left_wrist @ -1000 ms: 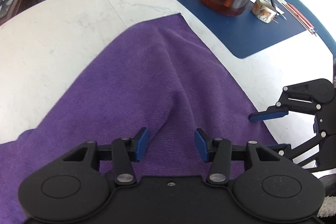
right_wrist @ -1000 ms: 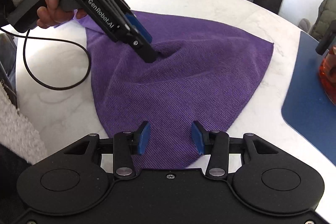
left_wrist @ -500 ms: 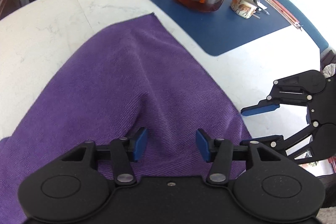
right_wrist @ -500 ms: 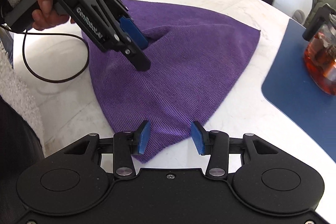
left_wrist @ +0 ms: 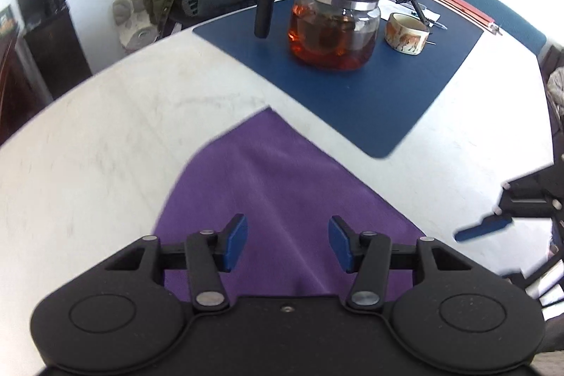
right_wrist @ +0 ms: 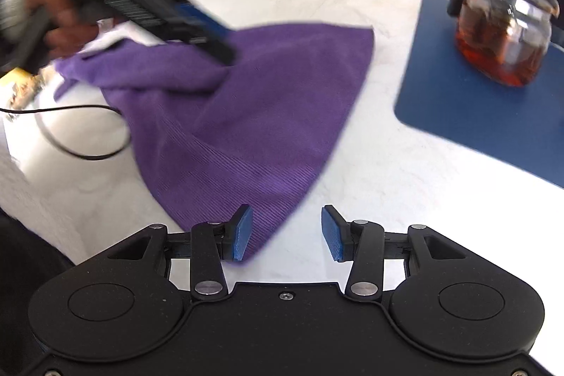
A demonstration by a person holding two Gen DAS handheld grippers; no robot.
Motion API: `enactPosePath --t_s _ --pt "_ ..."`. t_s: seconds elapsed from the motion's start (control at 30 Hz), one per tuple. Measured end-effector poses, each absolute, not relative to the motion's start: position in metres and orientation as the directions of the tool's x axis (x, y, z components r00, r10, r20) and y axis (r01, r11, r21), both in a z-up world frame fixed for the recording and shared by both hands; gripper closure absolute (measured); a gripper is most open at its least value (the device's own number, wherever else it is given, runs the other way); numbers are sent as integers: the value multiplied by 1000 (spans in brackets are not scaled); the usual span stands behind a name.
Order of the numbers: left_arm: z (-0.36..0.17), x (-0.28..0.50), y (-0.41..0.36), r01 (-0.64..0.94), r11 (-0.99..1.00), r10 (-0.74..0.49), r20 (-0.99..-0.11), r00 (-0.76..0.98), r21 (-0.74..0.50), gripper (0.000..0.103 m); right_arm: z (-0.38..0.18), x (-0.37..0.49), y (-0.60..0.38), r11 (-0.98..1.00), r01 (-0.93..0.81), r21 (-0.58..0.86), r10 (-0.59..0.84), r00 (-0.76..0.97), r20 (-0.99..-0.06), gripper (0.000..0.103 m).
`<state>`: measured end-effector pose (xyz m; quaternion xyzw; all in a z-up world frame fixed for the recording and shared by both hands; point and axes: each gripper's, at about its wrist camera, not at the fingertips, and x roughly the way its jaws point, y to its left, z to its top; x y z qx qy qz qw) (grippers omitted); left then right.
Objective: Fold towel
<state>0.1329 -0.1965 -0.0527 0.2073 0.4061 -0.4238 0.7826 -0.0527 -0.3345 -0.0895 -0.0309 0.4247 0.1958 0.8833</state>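
Two hand-held grippers work over a purple towel [right_wrist: 246,115] lying rumpled on our white counter [left_wrist: 88,143]. Our left hand-held gripper [left_wrist: 287,244] has its jaws spread, the towel just below and ahead of them. Our right hand-held gripper [right_wrist: 283,231] is opening; one towel corner lies beneath its left pad. A teapot [left_wrist: 331,23] stands well beyond both.

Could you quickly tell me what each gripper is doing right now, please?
Left gripper: open, pads apart above the purple towel, gripping nothing.
Right gripper: jaws opening, pressing nothing; the towel's near corner lies below them.
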Motion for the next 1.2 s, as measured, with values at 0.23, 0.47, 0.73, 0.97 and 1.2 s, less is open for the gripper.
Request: enactPosePath --t_s 0.23,0.47,0.73,0.97,1.2 --pt "-80 170 -245 910 410 -479 -835 271 61 54 -89 -48 -314 914 -402 60 311 597 -740 33" --pt "-100 187 -256 920 391 -490 -838 239 34 53 -97 -43 -296 895 -445 16 298 572 -764 32" --pt "-100 190 -255 911 413 -518 -824 229 -6 71 -104 -40 -290 881 -473 -8 286 547 -787 49" --pt "-99 185 -264 908 413 -543 -819 187 -66 93 -100 -37 -297 880 -475 -17 272 532 -802 99" --pt "-101 176 -283 903 411 -580 -800 152 -127 93 -99 -45 -309 882 -468 -44 238 526 -817 99"
